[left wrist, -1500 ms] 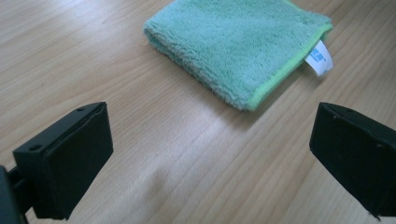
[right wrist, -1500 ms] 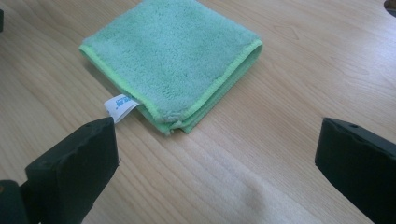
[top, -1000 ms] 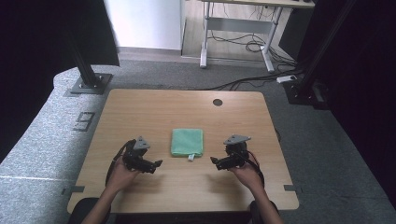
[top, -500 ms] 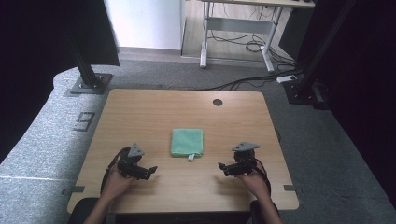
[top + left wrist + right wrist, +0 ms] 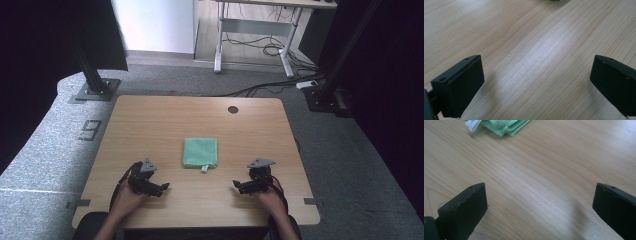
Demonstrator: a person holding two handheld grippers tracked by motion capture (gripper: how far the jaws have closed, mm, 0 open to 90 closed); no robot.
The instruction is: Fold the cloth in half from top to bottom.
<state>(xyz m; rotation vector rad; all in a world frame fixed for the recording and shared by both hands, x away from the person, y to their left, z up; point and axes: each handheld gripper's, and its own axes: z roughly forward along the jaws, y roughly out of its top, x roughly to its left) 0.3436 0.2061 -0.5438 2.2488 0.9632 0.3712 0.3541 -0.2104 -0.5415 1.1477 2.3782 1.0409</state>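
Green cloth [image 5: 200,152], folded into a neat square, lies flat near the middle of the wooden worktop [image 5: 150,120] with a small white tag [image 5: 205,169] sticking out at its near edge. Both grippers sit low over the near part of the worktop — the left gripper [image 5: 162,187] on the near left of the cloth, the right gripper [image 5: 238,186] on the near right, each well apart from it and pointing inward. In the left gripper view the fingers [image 5: 461,85] are spread wide with nothing but bare wood between them. In the right gripper view the fingers [image 5: 465,210] are likewise wide apart and hold nothing — the cloth's layered corner [image 5: 504,126] and its tag [image 5: 472,124] lie ahead at the top edge.
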